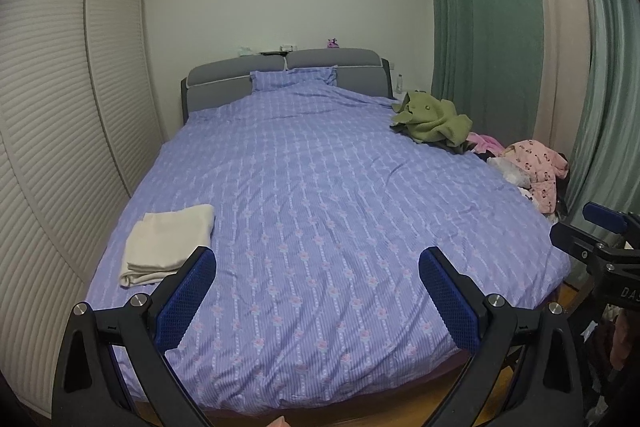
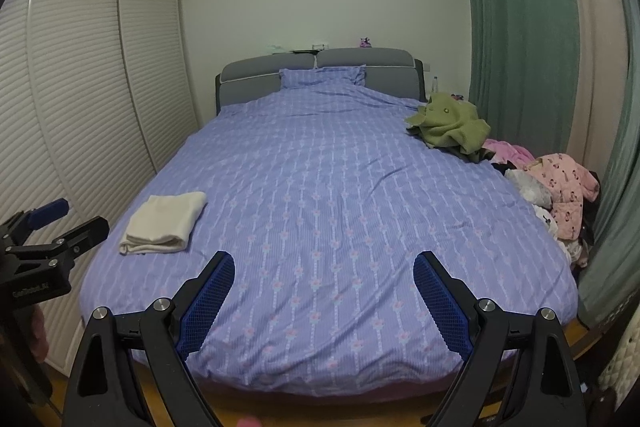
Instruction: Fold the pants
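The left tongs, black arms with blue mesh-textured pads, stand spread wide and grasp nothing, held over the foot end of the bed with the lilac, flower-striped quilt cover. The right tongs are likewise released and empty above the same foot end.

On the quilt cover, near its left edge and just beyond the left tongs, lies a cream-coloured folded garment, a flat rectangle with stacked layers showing along its near edge; whether it is the pants cannot be told. Neither pair of tongs touches it.

Toward the far right corner of the bed sits a crumpled olive-green fleece garment. Just past it, along the bed's right edge, is a heap of clothes topped by a pink printed padded jacket.

At the head of the bed a matching lilac pillow leans on the grey padded headboard. White slatted wardrobe doors stand left of the bed, green curtains right of it.
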Tool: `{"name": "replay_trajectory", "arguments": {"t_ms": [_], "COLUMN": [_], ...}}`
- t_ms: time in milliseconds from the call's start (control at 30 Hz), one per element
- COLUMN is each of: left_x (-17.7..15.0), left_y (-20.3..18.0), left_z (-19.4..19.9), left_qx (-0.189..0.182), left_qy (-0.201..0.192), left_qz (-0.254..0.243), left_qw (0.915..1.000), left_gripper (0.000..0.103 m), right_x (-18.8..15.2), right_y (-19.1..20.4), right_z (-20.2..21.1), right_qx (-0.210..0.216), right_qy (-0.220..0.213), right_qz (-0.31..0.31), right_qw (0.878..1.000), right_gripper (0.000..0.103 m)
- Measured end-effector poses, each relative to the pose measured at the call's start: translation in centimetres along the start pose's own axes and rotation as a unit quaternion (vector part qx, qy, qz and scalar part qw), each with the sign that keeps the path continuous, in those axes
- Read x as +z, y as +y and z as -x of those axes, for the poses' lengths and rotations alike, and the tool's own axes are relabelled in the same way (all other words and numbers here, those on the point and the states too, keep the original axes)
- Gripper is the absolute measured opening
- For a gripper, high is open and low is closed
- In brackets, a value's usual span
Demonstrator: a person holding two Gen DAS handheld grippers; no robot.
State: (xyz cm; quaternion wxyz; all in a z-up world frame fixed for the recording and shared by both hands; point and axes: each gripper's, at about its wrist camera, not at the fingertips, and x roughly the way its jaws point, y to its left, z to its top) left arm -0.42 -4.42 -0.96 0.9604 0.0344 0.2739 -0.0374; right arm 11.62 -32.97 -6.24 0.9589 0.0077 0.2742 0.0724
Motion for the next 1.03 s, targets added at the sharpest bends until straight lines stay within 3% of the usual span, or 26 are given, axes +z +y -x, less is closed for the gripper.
{"name": "replay_trajectory", "arguments": {"t_ms": [167, 1033], "left_x": [0.0, 0.3], "left_y": [-0.5, -1.1], "left_z": [-0.1, 0.1], "left_qx": [0.021, 0.019], "left_qy": [0.0, 0.007], "left_qz": [-0.001, 0.005], "left_qw": [0.9998, 0.9998], "left_gripper": [0.103, 0.103], "right_x": [0.0, 0.2], "right_y": [-0.4, -1.1], "right_z": [0.0, -0.1], "right_qx": [0.001, 0.005], "right_qy": [0.0, 0.002], "right_qz": [0.001, -0.001], "right_qw": [1.0, 1.0], "right_gripper": [0.092, 0.092]}}
